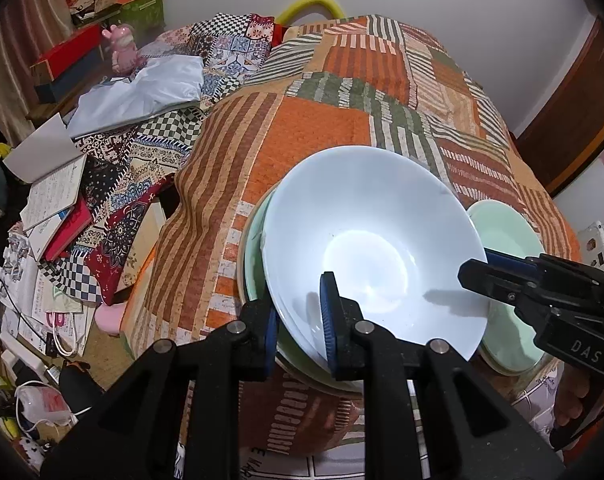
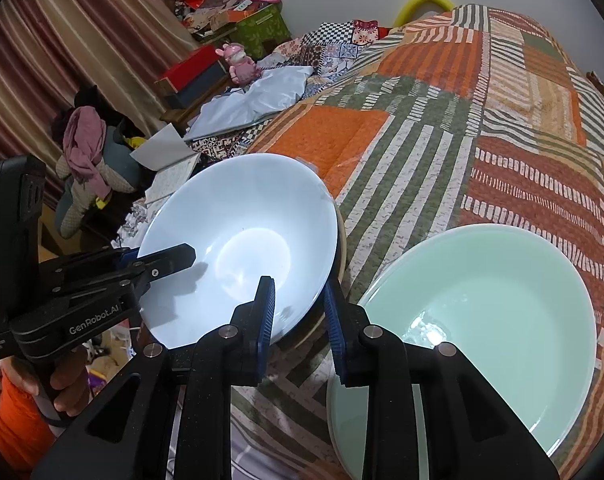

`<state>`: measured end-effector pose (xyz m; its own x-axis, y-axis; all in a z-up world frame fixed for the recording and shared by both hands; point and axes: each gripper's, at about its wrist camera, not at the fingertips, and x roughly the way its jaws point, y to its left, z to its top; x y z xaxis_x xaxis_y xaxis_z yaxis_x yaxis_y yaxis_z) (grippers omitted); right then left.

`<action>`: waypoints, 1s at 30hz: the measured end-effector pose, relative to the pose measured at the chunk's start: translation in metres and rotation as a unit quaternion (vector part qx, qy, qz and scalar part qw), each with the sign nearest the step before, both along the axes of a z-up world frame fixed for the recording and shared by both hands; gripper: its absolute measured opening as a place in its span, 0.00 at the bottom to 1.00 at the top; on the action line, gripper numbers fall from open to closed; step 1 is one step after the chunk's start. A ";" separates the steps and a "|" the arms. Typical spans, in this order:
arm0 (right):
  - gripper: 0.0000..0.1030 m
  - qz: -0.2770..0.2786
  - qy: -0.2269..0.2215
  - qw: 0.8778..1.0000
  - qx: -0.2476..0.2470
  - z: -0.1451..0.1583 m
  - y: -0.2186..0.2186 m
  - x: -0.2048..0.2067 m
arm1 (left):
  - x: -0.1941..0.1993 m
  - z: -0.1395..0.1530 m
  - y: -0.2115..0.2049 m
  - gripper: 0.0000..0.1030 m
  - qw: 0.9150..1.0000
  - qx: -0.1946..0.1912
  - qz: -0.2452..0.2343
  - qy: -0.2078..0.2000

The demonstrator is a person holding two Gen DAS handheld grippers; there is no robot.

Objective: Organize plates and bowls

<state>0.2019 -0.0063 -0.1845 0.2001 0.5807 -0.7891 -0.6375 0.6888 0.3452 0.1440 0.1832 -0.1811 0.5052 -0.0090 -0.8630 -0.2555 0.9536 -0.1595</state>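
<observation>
A white bowl (image 1: 365, 240) (image 2: 242, 220) tilts over a pale green dish (image 1: 254, 248) that lies under it on the patchwork cloth. My left gripper (image 1: 298, 292) (image 2: 186, 254) is shut on the bowl's near left rim, one pad inside and one outside. My right gripper (image 2: 298, 284) (image 1: 471, 268) is shut on the opposite rim in the same way. Another pale green plate (image 2: 481, 304) (image 1: 509, 232) rests flat just right of the bowl, partly hidden behind the right gripper in the left wrist view.
The orange, green and brown patchwork cloth (image 1: 321, 128) (image 2: 441, 140) covers the table up to the white wall. Off the left edge lie open books (image 1: 54, 196), a white sheet (image 1: 142, 92), a pink figurine (image 1: 122, 48), boxes and cables on the floor.
</observation>
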 end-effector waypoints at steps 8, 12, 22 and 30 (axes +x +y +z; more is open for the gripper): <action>0.24 0.007 -0.005 1.000 0.014 0.006 -0.007 0.000 | 0.005 0.010 -0.006 0.21 1.000 0.027 -0.003 0.011; 0.24 0.011 -0.023 1.000 0.012 0.011 -0.008 -0.003 | 0.005 0.015 -0.004 0.30 1.000 0.017 -0.003 0.012; 0.24 0.006 -0.015 1.000 0.004 0.006 -0.008 0.003 | -0.014 0.037 0.003 0.52 0.998 0.048 0.005 -0.031; 0.29 0.003 -0.002 1.000 -0.007 -0.003 -0.003 0.005 | -0.019 0.007 0.025 0.52 1.000 0.000 0.020 -0.004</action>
